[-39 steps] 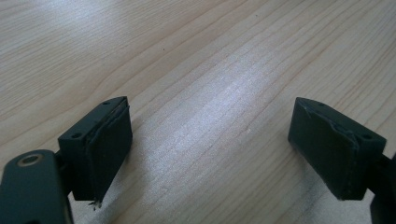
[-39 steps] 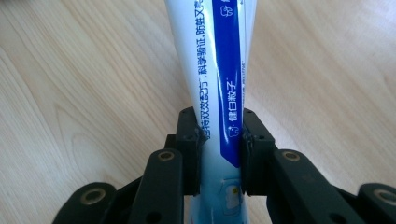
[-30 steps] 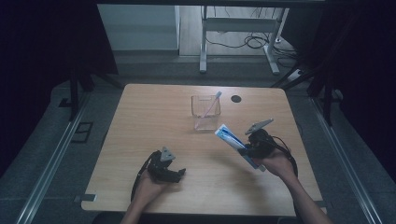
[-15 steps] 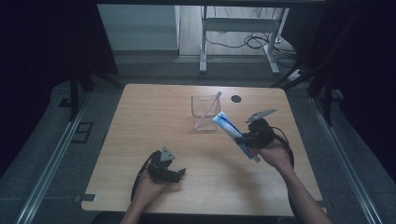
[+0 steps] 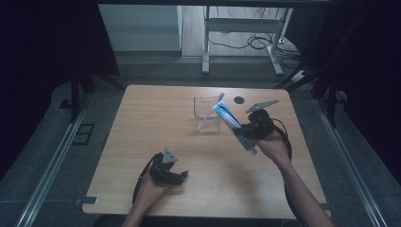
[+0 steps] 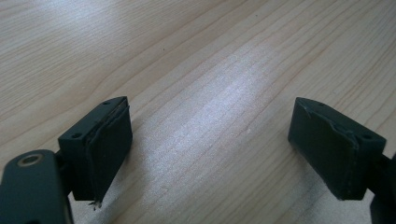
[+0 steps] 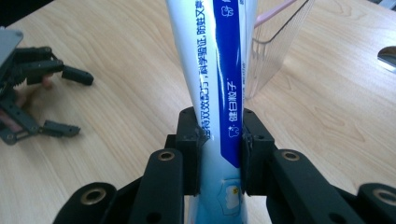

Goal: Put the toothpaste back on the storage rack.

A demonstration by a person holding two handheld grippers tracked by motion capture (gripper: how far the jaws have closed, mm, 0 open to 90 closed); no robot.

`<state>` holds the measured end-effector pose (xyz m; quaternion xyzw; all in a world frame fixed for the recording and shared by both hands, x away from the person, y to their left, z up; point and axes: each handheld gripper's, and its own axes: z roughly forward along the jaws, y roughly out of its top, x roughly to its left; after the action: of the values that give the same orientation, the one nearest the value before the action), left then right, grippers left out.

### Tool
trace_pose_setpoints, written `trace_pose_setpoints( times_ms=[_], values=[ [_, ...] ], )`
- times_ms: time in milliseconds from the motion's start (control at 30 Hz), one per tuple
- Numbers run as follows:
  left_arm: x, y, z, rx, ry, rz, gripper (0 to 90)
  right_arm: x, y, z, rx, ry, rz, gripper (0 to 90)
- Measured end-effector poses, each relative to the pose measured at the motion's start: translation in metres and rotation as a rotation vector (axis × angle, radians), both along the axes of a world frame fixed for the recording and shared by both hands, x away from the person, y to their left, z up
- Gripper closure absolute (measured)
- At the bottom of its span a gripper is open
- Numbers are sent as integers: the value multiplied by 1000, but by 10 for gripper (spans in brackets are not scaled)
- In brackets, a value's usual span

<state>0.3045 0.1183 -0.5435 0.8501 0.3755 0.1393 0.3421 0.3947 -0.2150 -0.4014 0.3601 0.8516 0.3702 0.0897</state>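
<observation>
- Your right gripper (image 5: 242, 131) is pinching a blue-and-white toothpaste tube (image 5: 231, 124) partway along its length; in the right gripper view the two pads (image 7: 189, 140) press on either side of the tube (image 7: 219, 84), which runs up and away from the jaws.
- From above, the tube is off the table (image 5: 142, 123), tilted, its upper end just beside the rim of the clear plastic cup (image 5: 206, 113) and its capped end pointing down towards your hand.
- The cup already holds a toothbrush (image 5: 213, 104) with a pale pink handle leaning against its right rim; the right gripper view shows that handle (image 7: 275, 11) inside the clear wall.
- Judged from this, the pick-up is done and the tube is nearly at the cup; what seems left is bringing one end over the opening, lowering it in and letting go.
- Your left gripper (image 5: 176, 176) rests on the near part of the table with its jaws spread, bare wood between them (image 6: 210, 140), holding nothing.
- Compared with a second ago, the tube and your right hand have come up and towards the cup: then the tube sat lower and further right, well short of the rim. The grip on it has not changed.
- Your left hand has stayed where it was.
</observation>
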Motion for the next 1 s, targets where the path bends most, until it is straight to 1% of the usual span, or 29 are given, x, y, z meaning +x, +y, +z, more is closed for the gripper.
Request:
trace_pose_setpoints(
  times_ms=[100, 167, 367, 567, 667, 833, 1000],
  values=[
    [0, 0, 0, -1, 0, 0, 137, 4, 2, 2, 11, -1, -3, 726],
    [0, 0, 0, -3, -1, 2, 137, 7, 4, 3, 16, -11, -5, 726],
    [0, 0, 0, -3, -1, 2, 137, 14, 10, 7, 28, -22, -17, 727],
    [0, 0, 0, -3, -1, 2, 137, 23, 18, 12, 34, -43, -6, 726],
    [0, 0, 0, -3, -1, 2, 137, 27, 21, 13, 37, -53, -9, 726],
    [0, 0, 0, -3, -1, 2, 137, 34, 25, 14, 57, -58, -20, 726],
    [0, 0, 0, -3, -1, 2, 137, 40, 30, 18, 62, -64, -24, 726]
  ],
)
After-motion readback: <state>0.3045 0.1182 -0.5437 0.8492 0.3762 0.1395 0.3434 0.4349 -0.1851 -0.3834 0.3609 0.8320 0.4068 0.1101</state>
